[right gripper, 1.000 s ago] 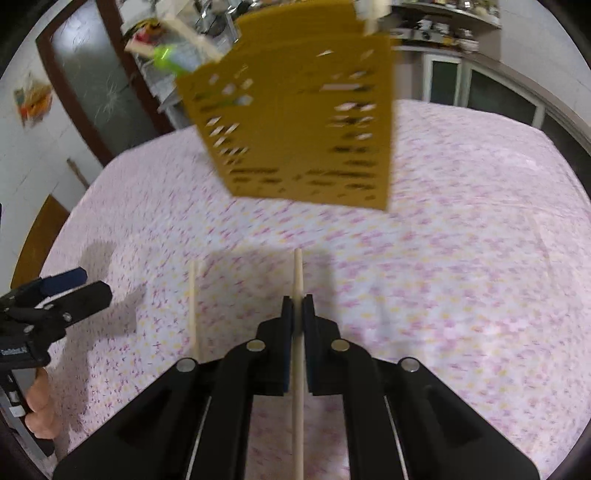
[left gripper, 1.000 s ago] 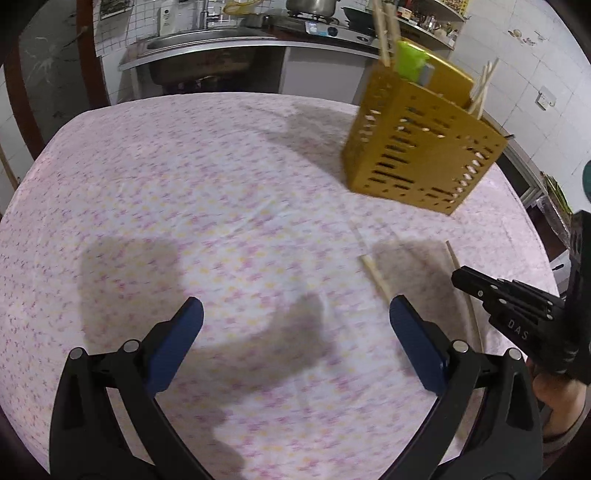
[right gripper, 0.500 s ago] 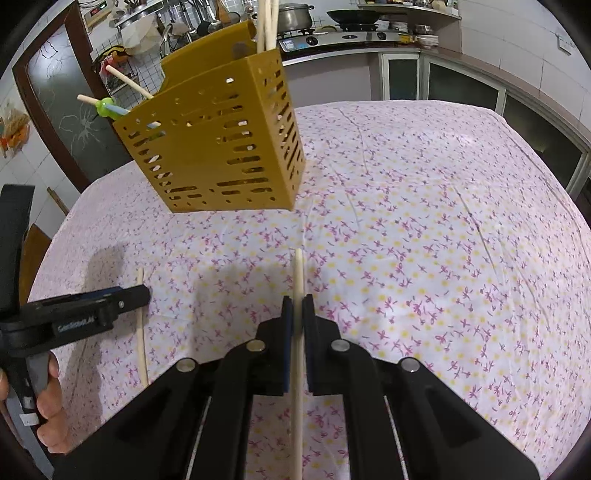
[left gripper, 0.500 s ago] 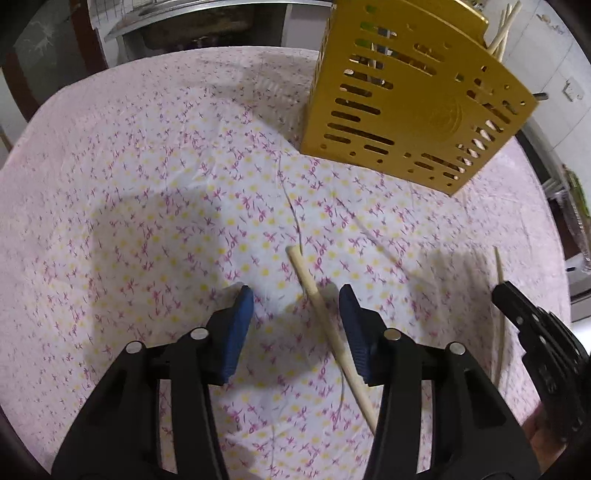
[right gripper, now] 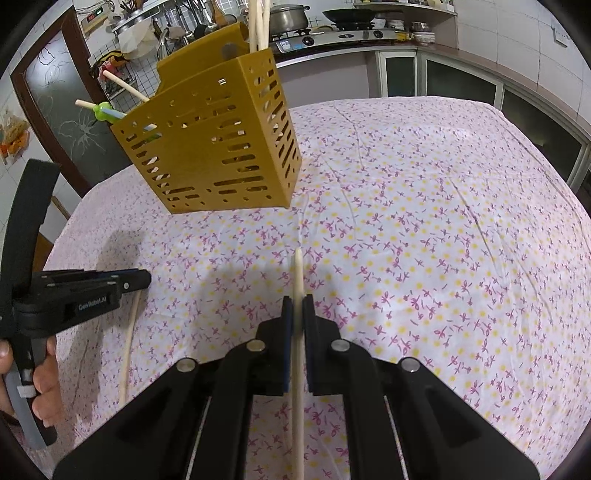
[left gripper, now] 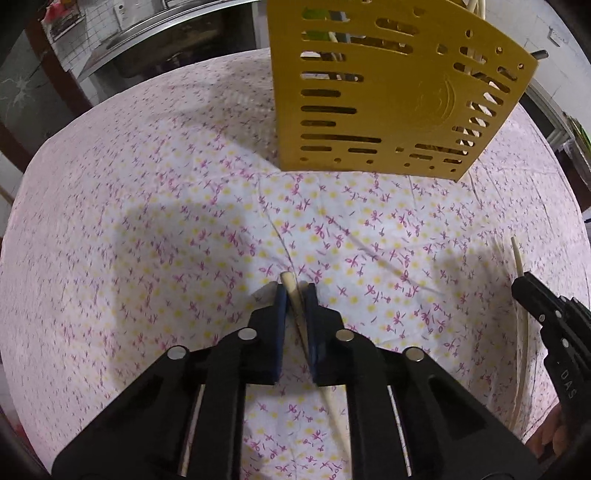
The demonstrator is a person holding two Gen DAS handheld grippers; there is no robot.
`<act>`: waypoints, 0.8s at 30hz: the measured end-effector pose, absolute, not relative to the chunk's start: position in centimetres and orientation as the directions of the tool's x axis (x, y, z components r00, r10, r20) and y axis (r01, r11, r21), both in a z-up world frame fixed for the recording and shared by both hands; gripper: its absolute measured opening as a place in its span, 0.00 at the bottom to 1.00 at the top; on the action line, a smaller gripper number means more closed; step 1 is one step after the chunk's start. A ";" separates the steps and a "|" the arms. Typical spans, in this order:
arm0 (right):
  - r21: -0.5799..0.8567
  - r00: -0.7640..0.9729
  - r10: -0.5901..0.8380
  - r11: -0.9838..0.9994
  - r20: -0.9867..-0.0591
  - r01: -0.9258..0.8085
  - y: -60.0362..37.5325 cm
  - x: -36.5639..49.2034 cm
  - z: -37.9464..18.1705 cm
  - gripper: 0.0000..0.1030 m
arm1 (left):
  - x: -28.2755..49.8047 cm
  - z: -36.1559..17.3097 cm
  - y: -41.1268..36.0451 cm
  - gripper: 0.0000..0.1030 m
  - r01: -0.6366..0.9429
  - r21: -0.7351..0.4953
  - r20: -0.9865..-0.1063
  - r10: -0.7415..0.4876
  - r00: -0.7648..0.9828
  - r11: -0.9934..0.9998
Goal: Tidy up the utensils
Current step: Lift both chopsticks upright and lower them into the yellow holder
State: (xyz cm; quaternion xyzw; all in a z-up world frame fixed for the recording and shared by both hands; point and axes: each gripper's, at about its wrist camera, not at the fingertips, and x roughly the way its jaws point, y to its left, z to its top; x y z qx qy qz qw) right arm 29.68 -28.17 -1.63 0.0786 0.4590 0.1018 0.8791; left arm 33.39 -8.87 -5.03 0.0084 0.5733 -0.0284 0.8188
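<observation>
A pale wooden chopstick [left gripper: 334, 410] lies on the flowered tablecloth [left gripper: 147, 258]. My left gripper [left gripper: 293, 291] is closing its jaws on the chopstick's end, and the blue pads [left gripper: 280, 317] press it from both sides. My right gripper [right gripper: 297, 306] is shut on a second chopstick [right gripper: 297, 273], which pokes forward just above the cloth. Behind both stands a yellow slotted utensil holder [right gripper: 214, 147] with several chopsticks and a green utensil [right gripper: 101, 110] in it. The right wrist view shows the left gripper [right gripper: 142, 278] at the left, over its chopstick [right gripper: 129, 339].
The person's hand [right gripper: 44, 387] holds the left gripper's handle at the lower left. A kitchen counter with a stove and a pot [right gripper: 288, 14] runs behind the table. The cloth [right gripper: 443, 221] spreads bare to the right of the holder.
My left gripper moved in over the chopstick and closed from wide open onto its end. The right gripper stayed shut on its chopstick and pulled back a little from the holder.
</observation>
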 end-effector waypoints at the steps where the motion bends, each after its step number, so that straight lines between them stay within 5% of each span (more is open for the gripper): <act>1: 0.233 0.556 0.252 0.967 -0.792 -0.107 -28.1 29.6 -1.7 0.06 | 33.6 -4.8 -8.8 0.06 0.065 -0.019 -0.939 -0.040 0.341 0.998; 13: 0.258 0.572 0.271 0.960 -0.774 -0.107 -28.3 29.4 -0.9 0.06 | 33.8 -3.6 -7.6 0.04 0.084 -0.116 -0.921 -0.138 0.364 0.990; 24: 0.302 0.658 0.302 0.946 -0.689 -0.117 -28.5 28.0 1.8 0.06 | 30.3 2.6 -5.9 0.04 0.178 -0.202 -0.786 -0.268 0.557 0.963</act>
